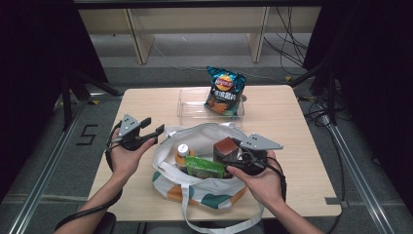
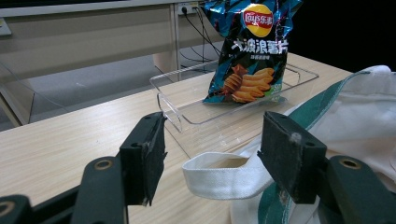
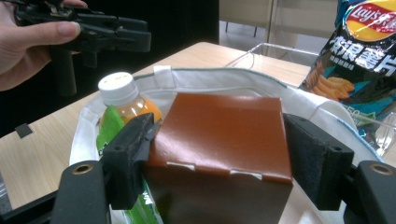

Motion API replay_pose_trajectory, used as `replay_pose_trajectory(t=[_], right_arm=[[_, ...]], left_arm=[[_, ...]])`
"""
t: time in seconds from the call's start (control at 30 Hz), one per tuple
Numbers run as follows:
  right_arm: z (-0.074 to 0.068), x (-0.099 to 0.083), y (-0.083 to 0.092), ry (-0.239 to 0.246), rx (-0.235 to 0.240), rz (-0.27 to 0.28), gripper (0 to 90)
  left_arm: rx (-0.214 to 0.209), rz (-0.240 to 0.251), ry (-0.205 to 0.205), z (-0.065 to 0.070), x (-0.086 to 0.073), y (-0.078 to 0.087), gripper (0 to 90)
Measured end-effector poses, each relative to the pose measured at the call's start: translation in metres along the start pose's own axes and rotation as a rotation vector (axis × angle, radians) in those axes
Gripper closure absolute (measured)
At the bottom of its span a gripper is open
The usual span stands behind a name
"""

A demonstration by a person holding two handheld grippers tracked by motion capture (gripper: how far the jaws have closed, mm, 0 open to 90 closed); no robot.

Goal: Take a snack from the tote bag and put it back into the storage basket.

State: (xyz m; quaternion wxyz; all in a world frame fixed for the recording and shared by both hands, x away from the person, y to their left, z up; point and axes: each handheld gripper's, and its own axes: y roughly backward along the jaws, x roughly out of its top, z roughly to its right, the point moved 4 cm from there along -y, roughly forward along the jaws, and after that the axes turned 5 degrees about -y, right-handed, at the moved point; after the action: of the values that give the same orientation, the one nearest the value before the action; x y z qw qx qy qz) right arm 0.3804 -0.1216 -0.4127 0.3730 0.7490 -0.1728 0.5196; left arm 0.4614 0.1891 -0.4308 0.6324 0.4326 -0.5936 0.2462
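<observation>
Squarely boxy, glossy brown carton (image 3: 219, 135), creased lid.

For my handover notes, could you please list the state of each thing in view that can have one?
Tote bag: open, mouth gaping.
Brown box: closed, clamped by the right gripper over the bag.
Left gripper: open, a bag handle loop between its jaws, untouched.
Juice bottle: capped, upright in the bag.
Chip bag: sealed, standing in the clear tray.
Green packet: in the bag.
</observation>
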Motion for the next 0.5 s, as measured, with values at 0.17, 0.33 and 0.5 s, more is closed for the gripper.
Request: replay_pose_trajectory(t=[0.17, 0.33, 0.5], right_arm=[[0.0004, -0.0009, -0.0032, 0.017, 0.013, 0.012, 31.0], [0.0017, -0.001, -0.0004, 0.018, -0.002, 0.0, 35.2], [0.0008, -0.0012, -0.0009, 0.015, 0.008, 0.016, 38.0]], left_arm=[[0.0, 0.0, 0.001, -0.0001, -0.0001, -0.0002, 39.5], [0.0, 0.0, 0.0, 0.0003, 0.0001, 0.0, 39.5], [-0.002, -0.002, -0.005, 0.0004, 0.0, -0.0003, 39.5]])
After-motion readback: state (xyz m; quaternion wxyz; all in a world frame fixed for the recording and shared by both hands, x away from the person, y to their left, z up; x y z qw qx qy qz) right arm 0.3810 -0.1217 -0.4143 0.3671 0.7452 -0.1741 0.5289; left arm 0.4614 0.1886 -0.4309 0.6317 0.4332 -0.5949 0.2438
